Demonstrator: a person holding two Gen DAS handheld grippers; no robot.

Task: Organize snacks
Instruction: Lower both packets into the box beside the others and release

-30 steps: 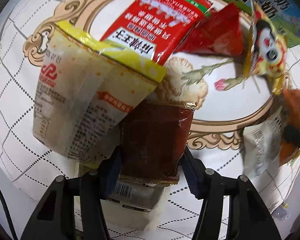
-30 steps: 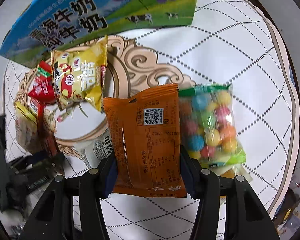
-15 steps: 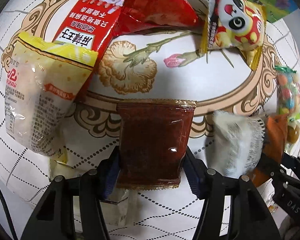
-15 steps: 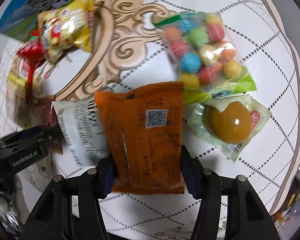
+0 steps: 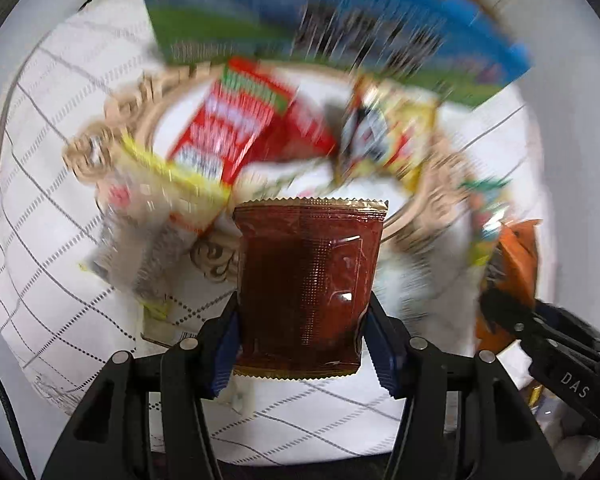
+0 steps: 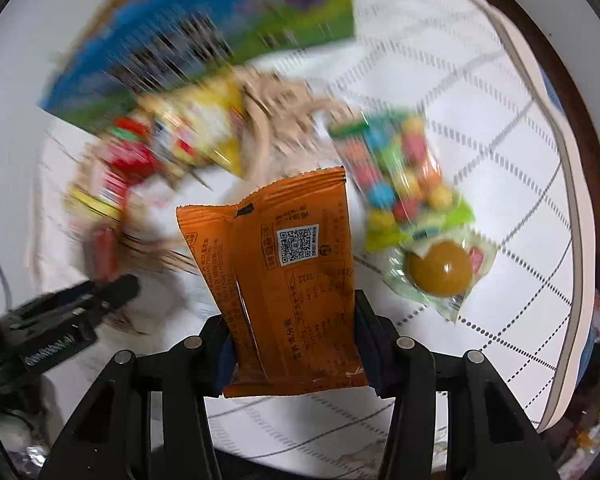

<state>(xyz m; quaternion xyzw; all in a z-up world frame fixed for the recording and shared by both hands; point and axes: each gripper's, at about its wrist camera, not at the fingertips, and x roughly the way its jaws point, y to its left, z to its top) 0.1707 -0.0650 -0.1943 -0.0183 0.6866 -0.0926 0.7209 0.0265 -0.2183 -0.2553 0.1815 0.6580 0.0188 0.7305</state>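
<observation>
Left tool [image 5: 304, 332] is pinching a dark brown sachet [image 5: 308, 280] by its sides, held up over the counter [image 5: 52, 240], and its jaws just squeezed in a bit on it. Right tool [image 6: 292, 344] is clamped on an orange packet [image 6: 284, 276], jaws also just tightening, with the candy-ball bag [image 6: 400, 184] lying beside it. Everything behind is badly smeared: the blue box [image 5: 340, 20] lettering is unreadable, and the red pack [image 5: 236, 128] is half lost in blur.

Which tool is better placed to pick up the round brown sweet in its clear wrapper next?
Probably the right tool: the round brown sweet lies just beside it in its view. But it is shut on the orange packet, which must go first. The left tool grips the dark red packet.
</observation>
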